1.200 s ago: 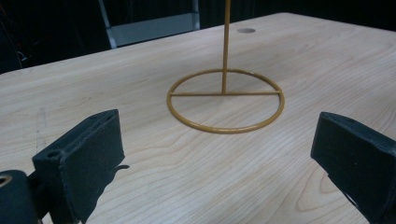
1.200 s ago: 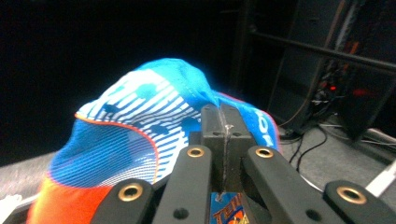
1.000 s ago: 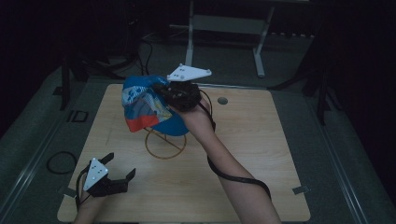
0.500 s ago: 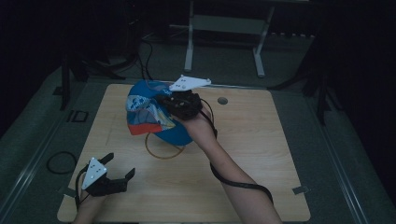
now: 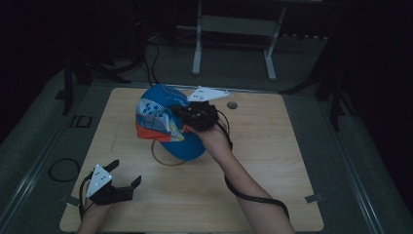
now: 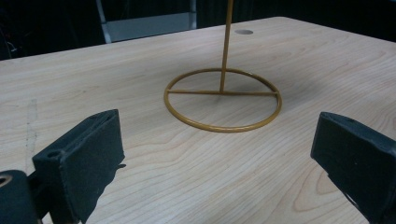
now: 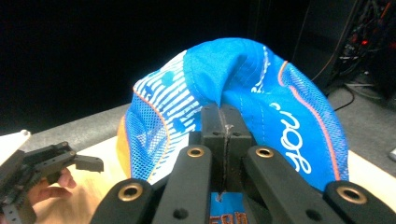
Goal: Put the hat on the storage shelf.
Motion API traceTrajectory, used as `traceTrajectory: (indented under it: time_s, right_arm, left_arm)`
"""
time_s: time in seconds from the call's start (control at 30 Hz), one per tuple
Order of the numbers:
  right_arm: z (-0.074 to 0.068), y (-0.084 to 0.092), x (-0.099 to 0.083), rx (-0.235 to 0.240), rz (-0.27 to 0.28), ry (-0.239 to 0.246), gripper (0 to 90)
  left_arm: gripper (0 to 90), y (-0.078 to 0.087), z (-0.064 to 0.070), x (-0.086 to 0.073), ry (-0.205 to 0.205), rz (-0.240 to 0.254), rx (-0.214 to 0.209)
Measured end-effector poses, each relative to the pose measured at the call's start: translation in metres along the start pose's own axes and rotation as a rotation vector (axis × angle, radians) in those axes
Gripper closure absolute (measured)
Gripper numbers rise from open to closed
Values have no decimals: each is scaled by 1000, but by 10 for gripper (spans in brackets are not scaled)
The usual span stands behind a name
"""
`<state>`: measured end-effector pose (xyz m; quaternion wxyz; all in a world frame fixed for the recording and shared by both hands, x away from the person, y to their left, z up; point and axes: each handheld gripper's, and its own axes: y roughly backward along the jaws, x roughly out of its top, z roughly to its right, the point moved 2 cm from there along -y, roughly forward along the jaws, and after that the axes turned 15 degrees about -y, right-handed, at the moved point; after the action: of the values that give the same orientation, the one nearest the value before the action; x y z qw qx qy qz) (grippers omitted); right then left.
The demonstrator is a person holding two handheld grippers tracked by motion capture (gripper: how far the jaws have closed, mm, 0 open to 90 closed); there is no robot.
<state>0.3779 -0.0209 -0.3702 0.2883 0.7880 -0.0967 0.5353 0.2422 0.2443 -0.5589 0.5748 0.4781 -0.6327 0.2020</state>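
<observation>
One gold stand [image 6: 223, 99] beneath cap [image 5: 165, 122]

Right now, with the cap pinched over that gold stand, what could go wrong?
1. The right tongs pinch just a fold of the blue cap, so the fabric might slip free.
2. The cap hides the gold stand top from above; it may miss the post and snag.
3. The stand looks thin and light, and the left tongs hang open away from it, so a sideways nudge could tip it.
</observation>
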Motion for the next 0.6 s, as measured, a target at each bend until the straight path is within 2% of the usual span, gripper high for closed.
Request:
traceTrajectory:
  time_s: [0.13,0.23,0.4,0.6]
  right_arm:
    - [-4,-1,-4,19,-2,5,900]
    - [-7,-3,-8,11,-17,19,900]
    - [-5,-9,-15,10,-41,18,900]
    - [-3,-10,-17,11,-43,9,896]
  left_arm:
    - [28,0,0,-1,2,-1,-2]
    - [28,0,1,-1,2,-2,-5]
    - [28,0,0,-1,4,-1,-5]
    - [28,-1,1,-2,3,-5,-9]
